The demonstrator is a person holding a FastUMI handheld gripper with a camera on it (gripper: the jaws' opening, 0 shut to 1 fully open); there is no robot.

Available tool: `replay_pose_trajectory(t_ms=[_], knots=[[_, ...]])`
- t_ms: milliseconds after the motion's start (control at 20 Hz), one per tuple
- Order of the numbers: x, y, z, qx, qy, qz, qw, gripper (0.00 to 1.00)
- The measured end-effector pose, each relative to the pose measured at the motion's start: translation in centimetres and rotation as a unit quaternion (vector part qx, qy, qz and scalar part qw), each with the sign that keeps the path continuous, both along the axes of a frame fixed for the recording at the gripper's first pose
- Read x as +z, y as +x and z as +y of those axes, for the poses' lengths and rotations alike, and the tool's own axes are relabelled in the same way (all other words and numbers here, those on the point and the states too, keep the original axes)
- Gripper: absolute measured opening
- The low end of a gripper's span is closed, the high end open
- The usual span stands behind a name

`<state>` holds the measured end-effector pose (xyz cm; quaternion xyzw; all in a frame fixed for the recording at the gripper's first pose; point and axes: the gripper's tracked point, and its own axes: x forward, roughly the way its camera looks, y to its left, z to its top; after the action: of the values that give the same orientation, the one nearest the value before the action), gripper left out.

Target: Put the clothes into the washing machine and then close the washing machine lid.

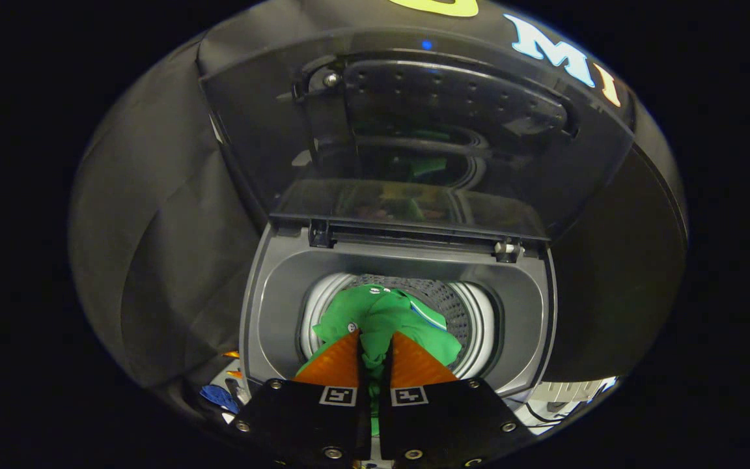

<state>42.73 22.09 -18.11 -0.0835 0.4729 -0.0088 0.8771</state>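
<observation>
Above open drum (479,319), gripper (375,345) pinching green garment (381,316), fingers closed on cloth. Loading step underway. Next: releasing garment, then swinging raised lid (414,130) down.

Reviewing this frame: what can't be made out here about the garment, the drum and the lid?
- Green garment: its lower part is hidden behind the gripper, whose fingers pinch the cloth.
- Drum: its depth and anything beneath the garment are covered.
- Open lid: dark and reflective, so details are unclear.
</observation>
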Motion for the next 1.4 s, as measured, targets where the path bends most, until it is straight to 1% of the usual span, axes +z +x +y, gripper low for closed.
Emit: replay_pose_trajectory(t_ms=[200,500,550,600,650,800,850,1000,1150,1250,1400], knots=[[-0.5,0.6,-0.5,-0.004,0.003,0.002,1.0,0.05],[-1.3,0.5,-1.1,-0.002,-0.014,0.019,1.0,0.05],[-1.3,0.4,-1.6,-0.008,-0.028,0.02,0.999,0.13],[-0.9,0.8,-1.9,-0.011,-0.034,0.01,0.999,0.28],[-1.3,1.3,-1.5,-0.002,-0.024,-0.001,1.0,0.43],[0.0,1.2,-0.9,-0.003,-0.007,-0.003,1.0,0.89],[0.2,1.2,-1.0,-0.005,-0.005,-0.003,1.0,0.92],[0.6,0.9,-1.0,0.003,-0.006,-0.003,1.0,0.93],[1.4,0.5,-1.7,0.013,-0.033,-0.007,0.999,0.94],[2.3,0.3,-1.3,0.01,-0.03,-0.018,0.999,0.94],[4.0,-0.4,-1.3,-0.008,-0.03,-0.028,0.999,0.94]])
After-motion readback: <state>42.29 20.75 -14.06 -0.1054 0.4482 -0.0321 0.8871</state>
